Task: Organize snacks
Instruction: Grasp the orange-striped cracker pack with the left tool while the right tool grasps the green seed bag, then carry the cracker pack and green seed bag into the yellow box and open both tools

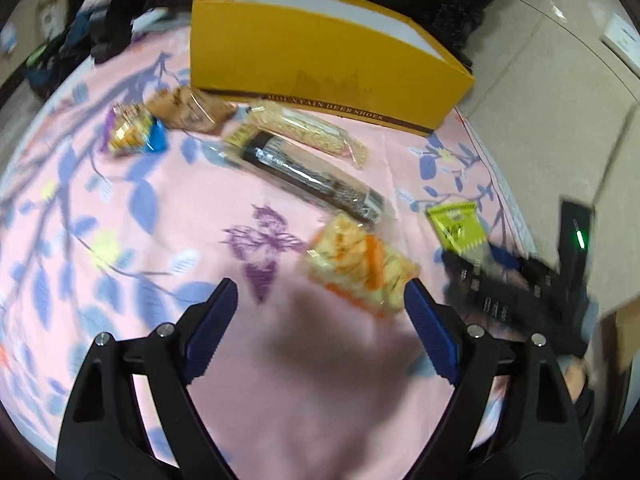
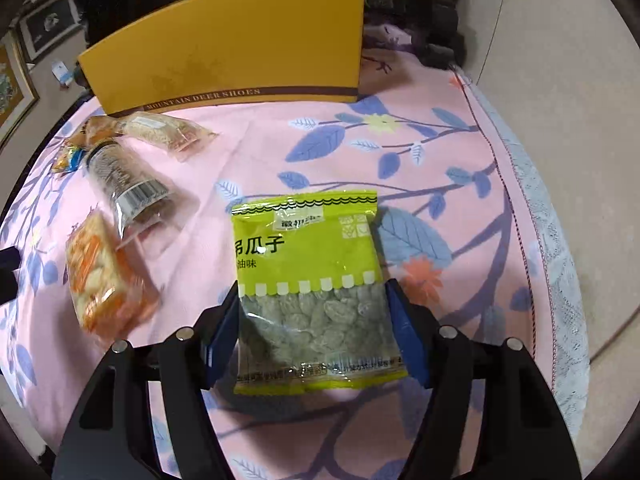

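A yellow shoe box (image 1: 320, 60) stands open at the back of the pink flowered cloth (image 1: 140, 220); it also shows in the right wrist view (image 2: 240, 48). My right gripper (image 2: 312, 320) is shut on a green seed packet (image 2: 308, 264), seen small in the left wrist view (image 1: 458, 228). My left gripper (image 1: 320, 308) is open and empty, just short of an orange-and-white snack pack (image 1: 360, 264). A long dark packet (image 1: 312, 180), a pale bar (image 1: 308, 130), a brown pack (image 1: 190, 110) and a small colourful pack (image 1: 134, 130) lie before the box.
The cloth's lace edge (image 2: 552, 240) runs down the right, with bare floor (image 2: 560, 40) beyond. Dark bags and clutter (image 1: 72, 40) sit at the far left behind the cloth. Framed pictures (image 2: 24, 64) lean at the left.
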The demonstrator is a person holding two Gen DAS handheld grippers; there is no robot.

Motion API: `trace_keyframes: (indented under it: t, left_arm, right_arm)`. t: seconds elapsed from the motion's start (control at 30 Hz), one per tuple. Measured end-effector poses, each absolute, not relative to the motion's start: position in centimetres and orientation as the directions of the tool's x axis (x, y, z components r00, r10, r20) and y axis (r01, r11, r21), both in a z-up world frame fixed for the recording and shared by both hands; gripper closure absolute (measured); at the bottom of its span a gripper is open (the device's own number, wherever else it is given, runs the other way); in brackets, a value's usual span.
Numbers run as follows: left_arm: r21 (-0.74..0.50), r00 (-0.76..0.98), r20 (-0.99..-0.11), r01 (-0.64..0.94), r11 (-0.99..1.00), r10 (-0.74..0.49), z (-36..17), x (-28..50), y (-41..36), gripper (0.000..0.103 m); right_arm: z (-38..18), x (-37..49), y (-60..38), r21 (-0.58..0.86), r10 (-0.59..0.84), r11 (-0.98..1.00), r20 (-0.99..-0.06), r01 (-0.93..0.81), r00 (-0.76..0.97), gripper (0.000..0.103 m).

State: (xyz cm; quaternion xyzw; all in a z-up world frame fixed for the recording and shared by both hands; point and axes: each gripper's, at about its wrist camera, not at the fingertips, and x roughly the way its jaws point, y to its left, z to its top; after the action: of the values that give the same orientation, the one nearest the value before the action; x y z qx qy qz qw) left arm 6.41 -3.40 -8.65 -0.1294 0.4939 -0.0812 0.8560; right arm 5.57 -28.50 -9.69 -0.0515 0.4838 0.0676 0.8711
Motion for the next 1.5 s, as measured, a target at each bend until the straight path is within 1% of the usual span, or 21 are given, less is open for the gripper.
trace_keyframes:
  t: [0.27,0.37,0.4,0.43,0.5,0.53,0.57,0.6,0.67,0.73,0.83,0.9,0.93,1.03,1.1,1.2,1.37,1.5]
  left_arm:
    - [-0.241,0.498,-0.851,-0.093,0.966,-0.165,-11.3,9.0,-8.1,0.016]
    - [-0.156,0.503,-0.861,-0.128,0.979,-0.071,-12.4,9.8,-9.0,0.016]
    - [-0.142,0.503,-0.862,-0.132,0.981,-0.057,-12.8,9.9,-9.0,0.017]
    - [-0.107,0.521,-0.853,-0.132,0.985,-0.022,-12.8,9.8,-9.2,0.021]
    - [-0.074,0.529,-0.848,-0.125,0.989,0.004,-13.0,9.6,-9.0,0.034]
    - [-0.068,0.533,-0.846,-0.124,0.99,0.009,-13.0,9.5,-8.6,0.045]
    - [-0.081,0.534,-0.845,-0.119,0.99,-0.004,-13.0,9.3,-8.1,0.053]
    - [-0.093,0.534,-0.845,-0.115,0.989,-0.017,-12.9,9.2,-7.5,0.055]
    - [-0.111,0.532,-0.846,-0.096,0.989,-0.043,-12.8,9.0,-6.9,0.055]
    - [-0.088,0.531,-0.846,-0.069,0.994,-0.038,-12.6,8.4,-6.9,0.055]
    - [-0.063,0.543,-0.839,-0.033,0.997,-0.035,-12.6,7.5,-7.3,0.054]
    - [-0.062,0.552,-0.832,-0.006,0.998,-0.048,-12.7,7.0,-7.3,0.055]
    - [-0.065,0.554,-0.83,0.003,0.998,-0.056,-12.7,6.7,-7.3,0.055]
    - [-0.103,0.551,-0.827,0.04,0.994,-0.108,-12.6,5.8,-6.6,0.056]
    - [-0.141,0.543,-0.826,0.057,0.988,-0.149,-12.4,5.3,-5.6,0.056]
    - [-0.186,0.534,-0.824,0.057,0.981,-0.187,-12.2,4.8,-3.6,0.056]
    - [-0.234,0.568,-0.795,0.033,0.972,-0.211,-10.5,4.1,-0.1,0.056]
    - [-0.25,0.587,-0.78,0.025,0.968,-0.216,-9.4,3.7,1.6,0.056]
  right_arm:
    - [-9.6,5.6,-30.3,0.036,0.139,0.979,-0.84,-0.203,0.524,0.031]
    - [-9.5,5.1,-30.4,0.048,0.153,0.977,-0.839,-0.209,0.523,0.031]
    - [-9.5,5.2,-30.4,0.05,0.155,0.977,-0.839,-0.209,0.522,0.031]
    - [-9.5,5.2,-30.4,0.051,0.156,0.977,-0.839,-0.209,0.521,0.031]
    - [-9.5,5.2,-30.4,0.046,0.15,0.977,-0.84,-0.207,0.522,0.031]
    - [-9.5,5.2,-30.3,0.035,0.14,0.978,-0.84,-0.205,0.524,0.031]
    - [-9.6,5.2,-30.1,0.022,0.128,0.979,-0.841,-0.203,0.526,0.031]
    - [-9.6,5.2,-29.9,0.011,0.118,0.979,-0.841,-0.202,0.527,0.031]
    - [-9.7,5.2,-29.5,-0.017,0.091,0.981,-0.843,-0.195,0.53,0.028]
    - [-9.8,5.3,-29.2,-0.021,0.079,0.983,-0.845,-0.181,0.529,0.024]
    - [-9.8,5.3,-29.1,-0.024,0.064,0.987,-0.846,-0.157,0.53,0.023]
    - [-9.7,5.1,-29.1,-0.029,0.054,0.989,-0.842,-0.145,0.536,0.027]
    - [-9.6,4.9,-29.1,-0.028,0.046,0.991,-0.841,-0.129,0.539,0.032]
    - [-9.4,4.4,-29.1,-0.011,0.031,0.997,-0.842,-0.076,0.538,0.037]
    - [-9.0,3.8,-28.9,0.04,0.059,0.998,-0.84,-0.047,0.539,0.038]
    - [-8.0,3.0,-27.9,0.04,0.05,0.999,-0.825,-0.029,0.563,0.038]
    - [-6.4,2.5,-25.4,0.022,0.054,0.998,-0.815,-0.062,0.577,0.038]
    - [-5.4,2.6,-23.4,0.003,0.057,0.996,-0.808,-0.092,0.587,0.038]
